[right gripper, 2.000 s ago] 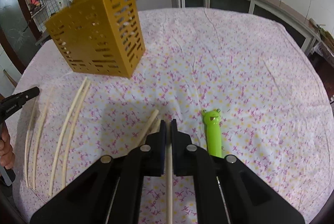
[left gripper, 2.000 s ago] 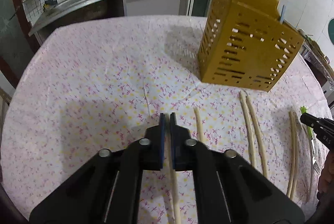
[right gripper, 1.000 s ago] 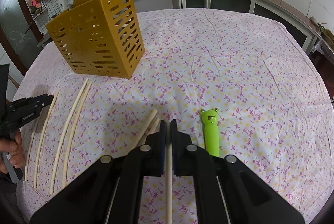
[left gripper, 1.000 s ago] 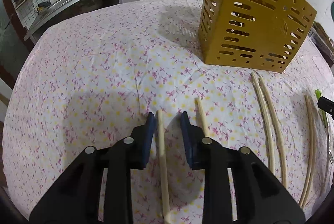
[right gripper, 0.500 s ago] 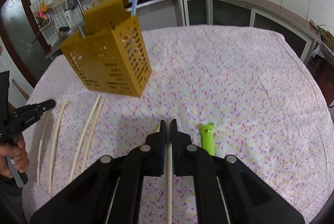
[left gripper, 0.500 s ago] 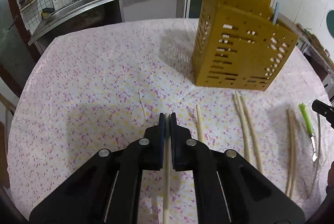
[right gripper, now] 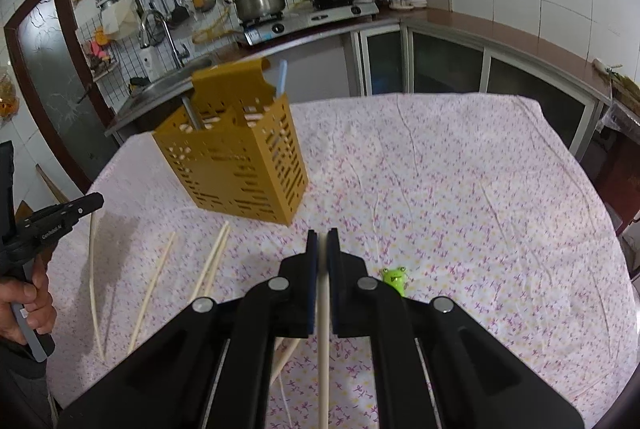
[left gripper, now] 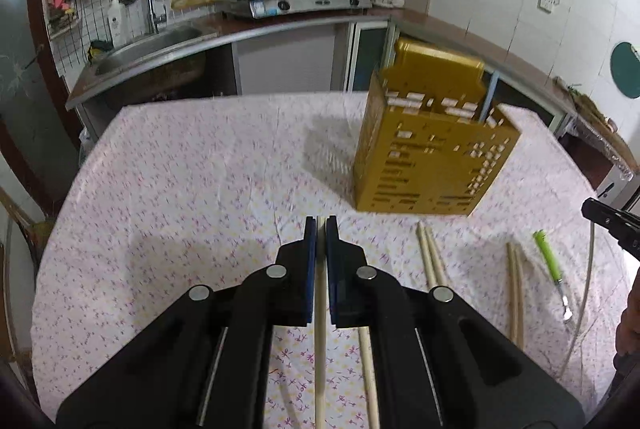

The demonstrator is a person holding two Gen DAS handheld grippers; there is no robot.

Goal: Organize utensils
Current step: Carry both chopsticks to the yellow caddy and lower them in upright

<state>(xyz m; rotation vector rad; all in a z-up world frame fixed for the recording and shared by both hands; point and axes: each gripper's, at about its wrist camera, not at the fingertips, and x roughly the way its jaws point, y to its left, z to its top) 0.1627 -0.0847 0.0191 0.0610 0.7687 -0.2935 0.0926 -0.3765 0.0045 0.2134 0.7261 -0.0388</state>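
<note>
My left gripper (left gripper: 320, 225) is shut on a pale chopstick (left gripper: 320, 349), held above the table. My right gripper (right gripper: 323, 239) is shut on another chopstick (right gripper: 323, 357), also lifted. The yellow slotted utensil holder (left gripper: 432, 157) stands ahead and right of the left gripper; in the right wrist view the holder (right gripper: 236, 157) is ahead left, with a blue handle (right gripper: 281, 79) sticking out. Several loose chopsticks (left gripper: 430, 257) lie on the cloth. A green frog-handled fork (left gripper: 551, 269) lies at the right; its frog head (right gripper: 395, 279) shows beside the right gripper.
The table wears a floral cloth (right gripper: 460, 189). A kitchen counter with a sink (left gripper: 152, 45) and stove (left gripper: 296, 3) runs behind the table. The right gripper's tip (left gripper: 608, 221) shows at the right edge of the left view; the left one (right gripper: 60, 219) shows at the left edge of the right view.
The left gripper opened around a chopstick on the cloth, shut on it and lifted it. Both grippers have risen with their chopsticks, so the table and holder look farther away.
</note>
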